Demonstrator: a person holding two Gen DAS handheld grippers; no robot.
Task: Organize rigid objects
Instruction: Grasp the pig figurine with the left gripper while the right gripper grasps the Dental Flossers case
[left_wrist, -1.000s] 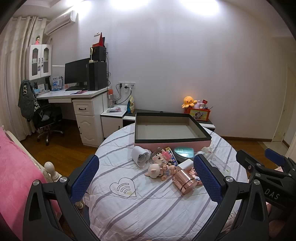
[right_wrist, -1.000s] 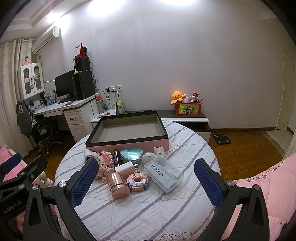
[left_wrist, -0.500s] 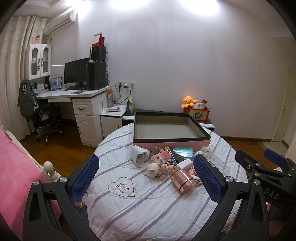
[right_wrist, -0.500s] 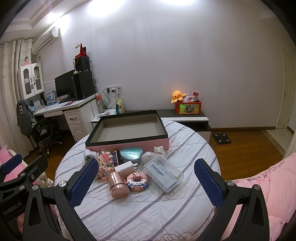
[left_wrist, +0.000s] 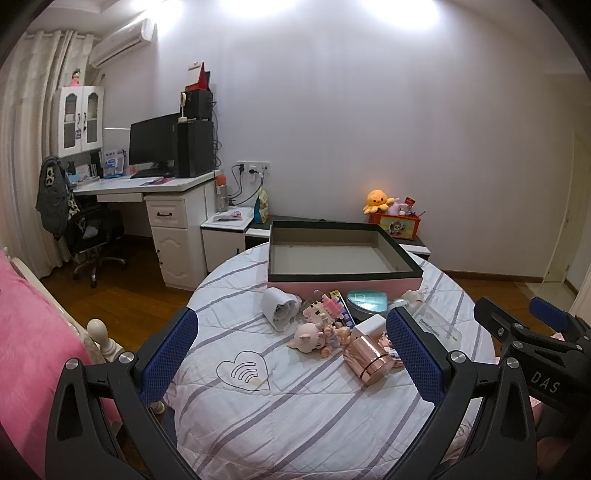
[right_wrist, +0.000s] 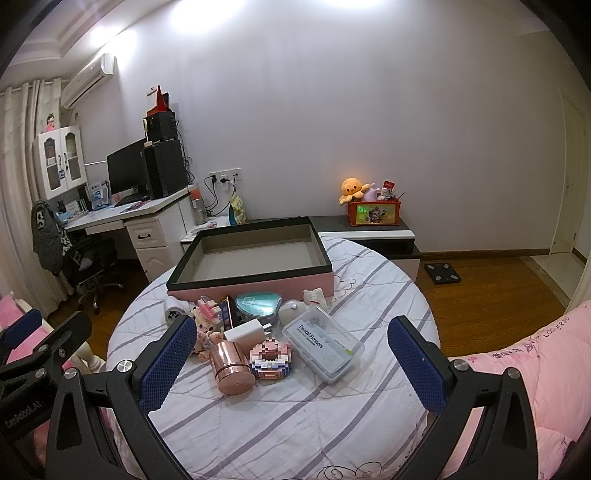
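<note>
Little has moved since a second ago: both grippers hang in almost the same places above the near edge of the table, and the left wrist view has drifted only slightly, so the objects sit a touch further left in it. Seen from the left wrist, the left gripper (left_wrist: 291, 356) is spread wide with nothing between its blue-padded fingers (left_wrist: 168, 356). Beyond it, a round table (left_wrist: 295, 424) under a white cloth with purple stripes carries a pink box (left_wrist: 343, 286) with a dark rim, open at the top, at its far side. Small objects crowd just in front of that box: a white roll (left_wrist: 279, 308), a pink block toy (left_wrist: 323, 308), a teal heart-shaped tin (left_wrist: 367, 301), a piglet figure (left_wrist: 308, 334) and a rose-gold cylinder (left_wrist: 367, 360) lying on its side nearest the camera. The right gripper's black frame shows at the right edge. Seen from the right wrist, the right gripper (right_wrist: 291, 363) is likewise spread wide and holds nothing. Between its fingers lie the rose-gold cylinder (right_wrist: 232, 369), a pink and blue block model (right_wrist: 270, 360) touching it, a white charger (right_wrist: 245, 330) and a clear dental flosser case (right_wrist: 323, 345), all in front of the open pink box (right_wrist: 255, 286). A pink quilt (right_wrist: 535, 369) fills the right side.
</note>
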